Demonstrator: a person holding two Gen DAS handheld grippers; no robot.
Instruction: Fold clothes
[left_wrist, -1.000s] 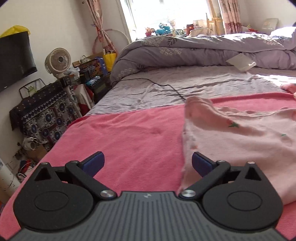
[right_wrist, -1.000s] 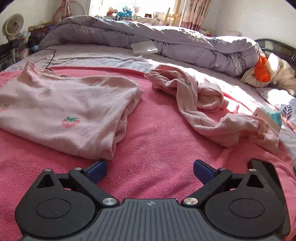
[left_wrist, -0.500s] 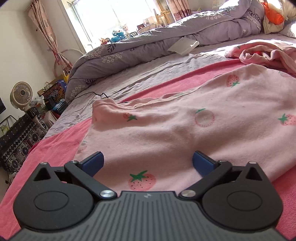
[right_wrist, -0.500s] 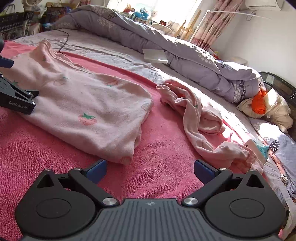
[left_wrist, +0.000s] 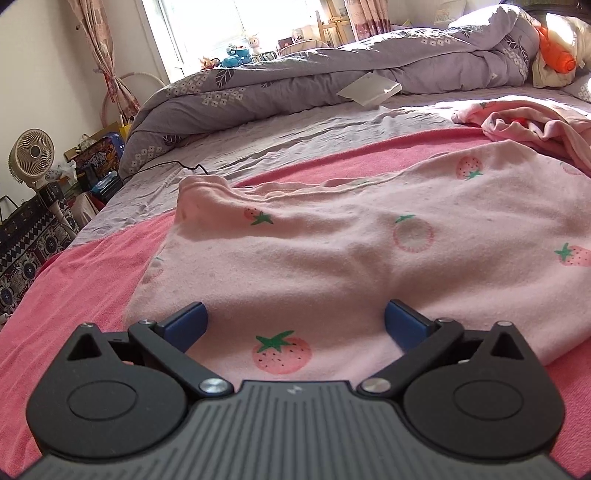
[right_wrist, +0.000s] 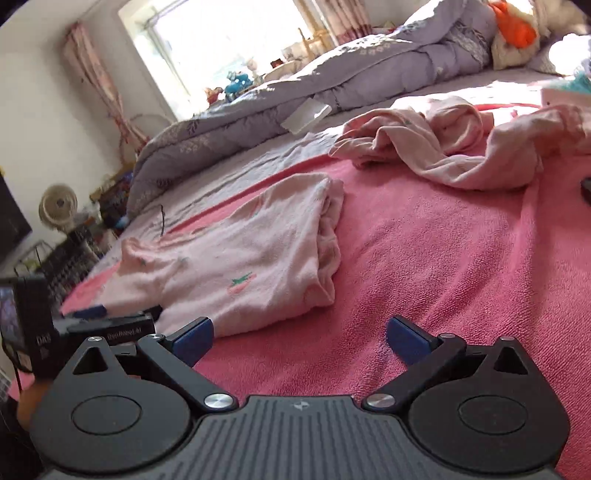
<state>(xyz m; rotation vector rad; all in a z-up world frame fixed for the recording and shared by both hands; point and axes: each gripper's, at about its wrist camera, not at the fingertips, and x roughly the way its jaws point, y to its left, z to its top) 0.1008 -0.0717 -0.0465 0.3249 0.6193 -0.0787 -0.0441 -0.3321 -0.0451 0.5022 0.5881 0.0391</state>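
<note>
Item one, the landmark: a pink towel blanket (left_wrist: 103, 280) spread over the bed (left_wrist: 295, 136); I place everything else against it. Item two: a pale pink strawberry-print garment (left_wrist: 351, 251), partly folded, lying flat on the blanket toward its left half, one corner reaching the blanket's far edge. Item three: a second pale pink garment (right_wrist: 461, 147), crumpled and unfolded, on the blanket's far right part, well apart from the first. Item four: my left gripper (left_wrist: 295, 319), jaws spread wide and holding nothing, low over the near edge of the strawberry-print garment, cloth showing between its blue fingertips (left_wrist: 186, 321). Item five: my right gripper (right_wrist: 300, 334), likewise spread wide and empty, over bare blanket just beside the folded garment's near right corner. Item six: a lilac quilt (left_wrist: 332, 77) bunched beyond the blanket, with a white flat packet (left_wrist: 369, 88) against it. Item seven: a small fan (left_wrist: 31, 157) on the floor side left of the blanket.
</note>
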